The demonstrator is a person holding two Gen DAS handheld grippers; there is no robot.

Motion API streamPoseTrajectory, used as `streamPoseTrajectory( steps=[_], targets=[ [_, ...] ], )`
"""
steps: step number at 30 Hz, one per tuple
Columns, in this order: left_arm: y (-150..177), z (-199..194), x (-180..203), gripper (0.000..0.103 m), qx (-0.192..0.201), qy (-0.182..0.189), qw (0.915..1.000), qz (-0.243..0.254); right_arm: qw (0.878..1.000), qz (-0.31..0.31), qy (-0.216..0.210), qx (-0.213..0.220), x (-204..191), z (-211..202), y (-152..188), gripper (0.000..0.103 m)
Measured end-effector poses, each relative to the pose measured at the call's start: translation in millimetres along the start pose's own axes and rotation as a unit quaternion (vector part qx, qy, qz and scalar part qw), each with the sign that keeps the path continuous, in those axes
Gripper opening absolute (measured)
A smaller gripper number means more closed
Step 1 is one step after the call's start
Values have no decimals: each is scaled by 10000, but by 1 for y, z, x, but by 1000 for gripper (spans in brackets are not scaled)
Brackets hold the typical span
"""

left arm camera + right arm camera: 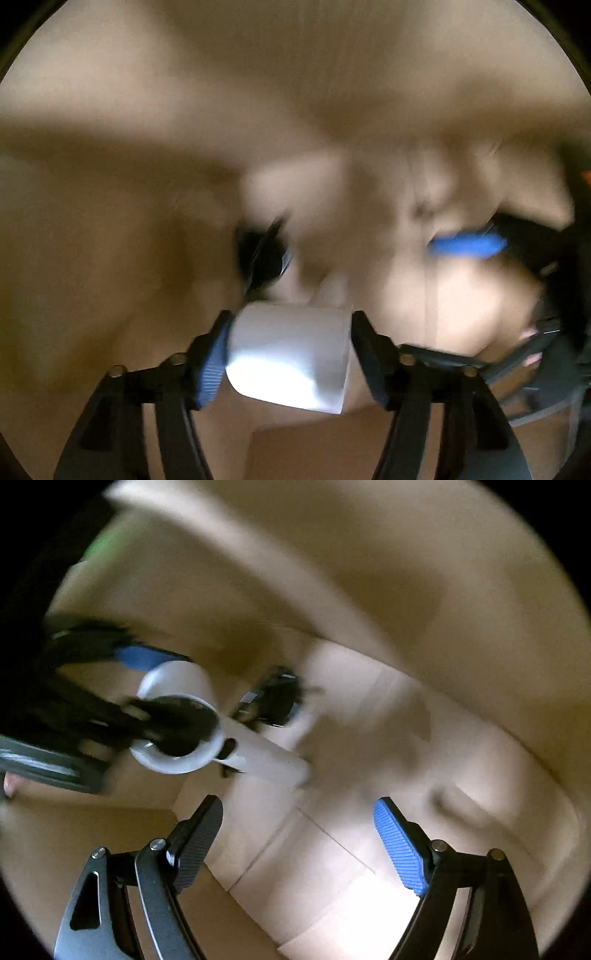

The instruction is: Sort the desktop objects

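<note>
My left gripper (pixel 290 354) pinches a white cup (pixel 291 356) over the cardboard box (pixel 332 849); my right gripper (pixel 299 845) hangs spread. A blurred black object (pixel 275 699), perhaps a clip, lies just beyond.

Your left gripper (pixel 290 354) and right gripper (pixel 297 845): black skeletal finger arms, silver pivot screws, ribbed blue and dark grey pads (pixel 400 849).

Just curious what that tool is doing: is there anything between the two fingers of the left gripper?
Yes. In the left wrist view, a white cup sits clamped between the left gripper fingers, above a cardboard box.
</note>
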State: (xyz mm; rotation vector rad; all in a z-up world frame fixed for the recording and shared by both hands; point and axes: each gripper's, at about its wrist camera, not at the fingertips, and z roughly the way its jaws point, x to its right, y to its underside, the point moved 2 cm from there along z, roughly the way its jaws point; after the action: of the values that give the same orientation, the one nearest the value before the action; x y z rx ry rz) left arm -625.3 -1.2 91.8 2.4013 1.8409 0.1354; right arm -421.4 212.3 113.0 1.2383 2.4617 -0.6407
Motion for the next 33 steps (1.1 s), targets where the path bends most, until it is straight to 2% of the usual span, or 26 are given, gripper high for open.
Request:
streamPoseTrajectory(
  steps=[1,4,6,9,15,18,20,24,25,26,27,29,30,33],
  targets=[
    [11,11,-5,79,-238,-98,9997,-46,9999,-131,-103,-12,-7,3,1,85],
    [33,25,-6,81,-583,-124,9982,50,9985,-179,-444,-255,-15,13,5,85],
    [46,28,-3,82,-819,121,9966,51,9976,-125,-494,-460,-16,18,11,85],
    [55,22,1,82,-826,385,9958,53,9978,-115,-317,-577,-25,0,13,85],
    [63,-6,5,82,-539,338,9979,84,9967,-94,37,-809,-42,-35,17,85],
    [85,-44,21,82,-237,514,9976,401,9954,-84,214,-925,-51,-53,18,85],
    [101,-72,28,82,98,649,9961,583,9944,-77,332,-1002,-57,-64,20,85],
    [167,-151,34,83,1205,626,9865,917,9943,-606,716,-513,-121,-151,53,97],
    [197,-180,32,86,1684,604,9792,961,9938,-746,781,-268,-140,-177,67,103],
    [220,-198,29,89,2014,609,9726,986,9927,-879,819,53,-161,-204,83,103],
    [243,-214,26,100,2299,630,9661,994,9912,-970,807,391,-180,-228,103,103],
    [308,-236,26,103,2885,744,9490,1033,9868,-1053,692,1020,-212,-269,146,103],
    [325,-240,23,103,2969,816,9452,1088,9847,-1051,617,1247,-223,-283,165,103],
    [394,-211,38,103,2934,1114,9413,1240,9801,-886,309,1746,-250,-302,244,103]
  ],
)
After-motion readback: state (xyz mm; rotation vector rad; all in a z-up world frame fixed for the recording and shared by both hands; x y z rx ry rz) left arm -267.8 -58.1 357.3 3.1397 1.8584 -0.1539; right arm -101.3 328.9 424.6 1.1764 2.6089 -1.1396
